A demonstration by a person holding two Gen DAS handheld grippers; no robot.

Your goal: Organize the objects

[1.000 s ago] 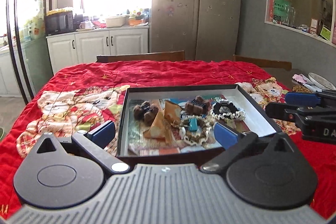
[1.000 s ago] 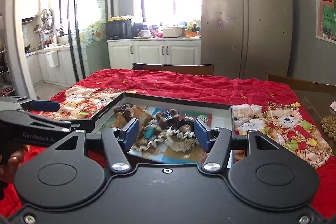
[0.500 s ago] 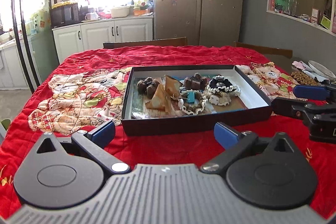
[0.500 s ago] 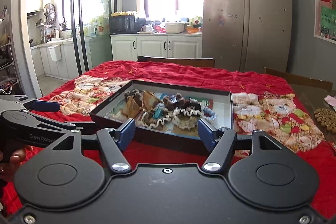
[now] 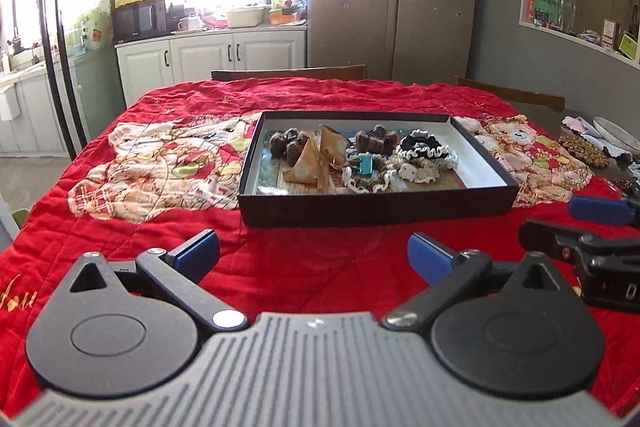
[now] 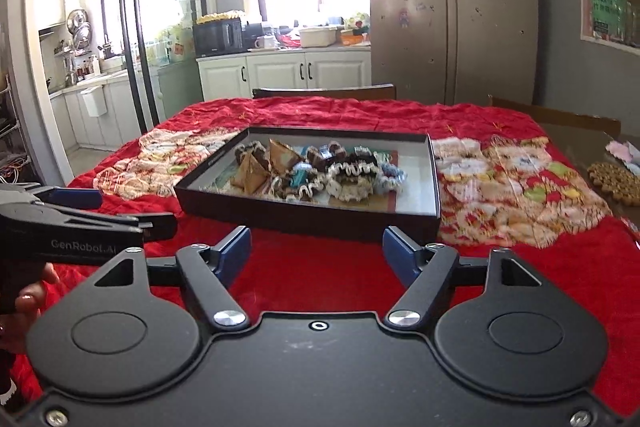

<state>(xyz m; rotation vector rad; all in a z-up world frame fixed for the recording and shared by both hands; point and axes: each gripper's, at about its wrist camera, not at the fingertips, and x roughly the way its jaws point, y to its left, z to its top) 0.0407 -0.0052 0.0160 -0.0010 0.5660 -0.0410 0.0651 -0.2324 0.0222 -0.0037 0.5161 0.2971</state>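
Observation:
A shallow black box (image 5: 376,205) (image 6: 304,217) sits on the red quilt-covered table. It holds several small items: brown hair clips (image 5: 289,143), tan pyramid pouches (image 5: 307,165) (image 6: 250,173), a teal clip (image 5: 365,166) and frilled scrunchies (image 5: 424,147) (image 6: 352,175). My left gripper (image 5: 314,255) stands open over bare quilt, short of the box's near wall, with nothing between its fingers. My right gripper (image 6: 316,253) is beside it, its jaws still opening and nothing between them. Each gripper shows at the edge of the other's view.
Red quilt (image 5: 160,163) printed with bears covers the table. A woven trivet (image 6: 614,183) and a plate (image 5: 616,135) lie at the right edge. Wooden chair backs (image 5: 288,73) stand at the far side. A hand (image 6: 24,301) holds the left gripper.
Both grippers have drawn back from over the box to the quilt in front of it. The right gripper's fingers have spread wider. The items in the box lie as before.

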